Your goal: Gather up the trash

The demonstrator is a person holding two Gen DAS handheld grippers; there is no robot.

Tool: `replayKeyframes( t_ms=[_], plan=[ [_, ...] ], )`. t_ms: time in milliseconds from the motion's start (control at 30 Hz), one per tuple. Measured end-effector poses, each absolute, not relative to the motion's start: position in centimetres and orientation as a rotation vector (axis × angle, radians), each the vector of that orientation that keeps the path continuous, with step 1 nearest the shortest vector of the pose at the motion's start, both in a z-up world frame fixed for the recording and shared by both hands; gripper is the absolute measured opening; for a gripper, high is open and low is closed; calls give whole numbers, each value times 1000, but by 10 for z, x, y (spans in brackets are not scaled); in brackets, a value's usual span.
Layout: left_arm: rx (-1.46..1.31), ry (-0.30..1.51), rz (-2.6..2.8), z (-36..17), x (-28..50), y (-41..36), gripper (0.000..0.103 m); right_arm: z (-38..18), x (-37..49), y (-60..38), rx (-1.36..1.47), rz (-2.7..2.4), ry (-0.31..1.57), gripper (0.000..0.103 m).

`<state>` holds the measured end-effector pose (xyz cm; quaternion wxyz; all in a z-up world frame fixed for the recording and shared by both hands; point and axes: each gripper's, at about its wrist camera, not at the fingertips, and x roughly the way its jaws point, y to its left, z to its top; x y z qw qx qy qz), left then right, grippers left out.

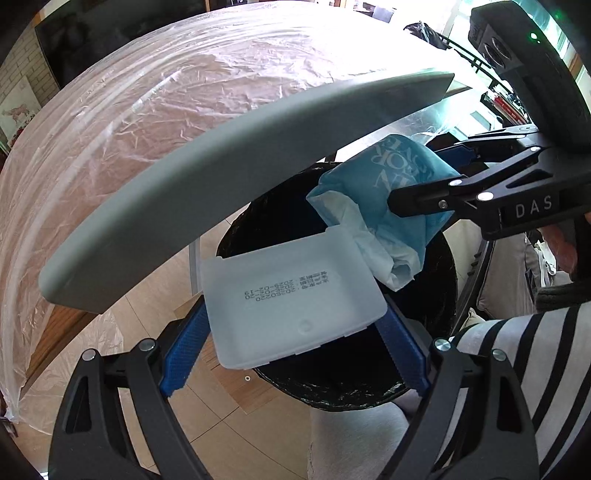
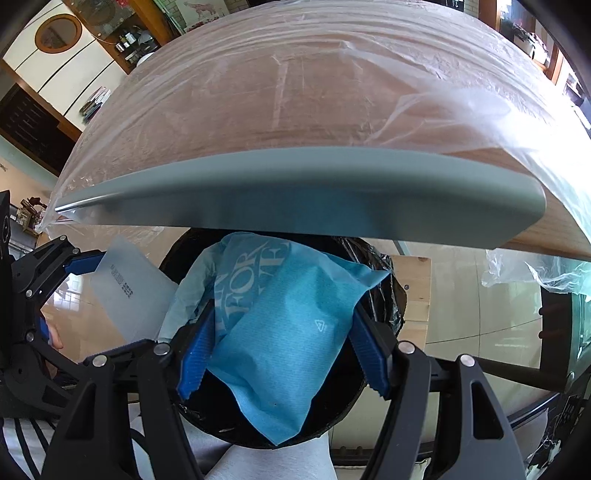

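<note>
holding both pieces over the bin (image 1: 436, 373): my left gripper (image 1: 295, 328) pinches the white tray (image 1: 291, 299), my right gripper (image 2: 282, 349) pinches the blue wrapper (image 2: 284, 332). releasing early could drop the tray on the rim

Plastic-draped wooden table (image 2: 295, 92), glossy tiled floor (image 1: 236, 435), wooden cabinet (image 2: 122, 33), bright window light.

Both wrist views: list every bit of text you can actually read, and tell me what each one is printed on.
"DAS": white letters on the right gripper body, left wrist view.
"2025-02-19": upside-down date stamp on the white plastic lid held by the left gripper; the lines beside it are too small to read.
"FOR": white lettering on the blue packet; neighbouring letters are cut off by folds.
</note>
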<state>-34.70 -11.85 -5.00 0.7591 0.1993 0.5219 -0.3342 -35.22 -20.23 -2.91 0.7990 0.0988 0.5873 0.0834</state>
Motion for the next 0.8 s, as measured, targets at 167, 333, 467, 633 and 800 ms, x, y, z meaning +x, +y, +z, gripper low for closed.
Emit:
replayKeyframes(
  t_ms=[167, 333, 467, 633, 800],
  plan=[
    [442, 1135, -734, -52, -347, -123, 89, -33, -352, -204, 210, 172, 1271, 69],
    [437, 1150, -763, -51, -347, -132, 90, -31, -354, -206, 211, 161, 1271, 84],
    [431, 1177, -769, -54, -348, -132, 94, -26, -357, -213, 225, 153, 1265, 85],
    [425, 1220, -787, -52, -347, -132, 94, -21, -361, -217, 219, 159, 1270, 87],
    [394, 1216, -827, -29, -351, -126, 101, -7, -370, -214, 155, 226, 1310, 89]
  ],
)
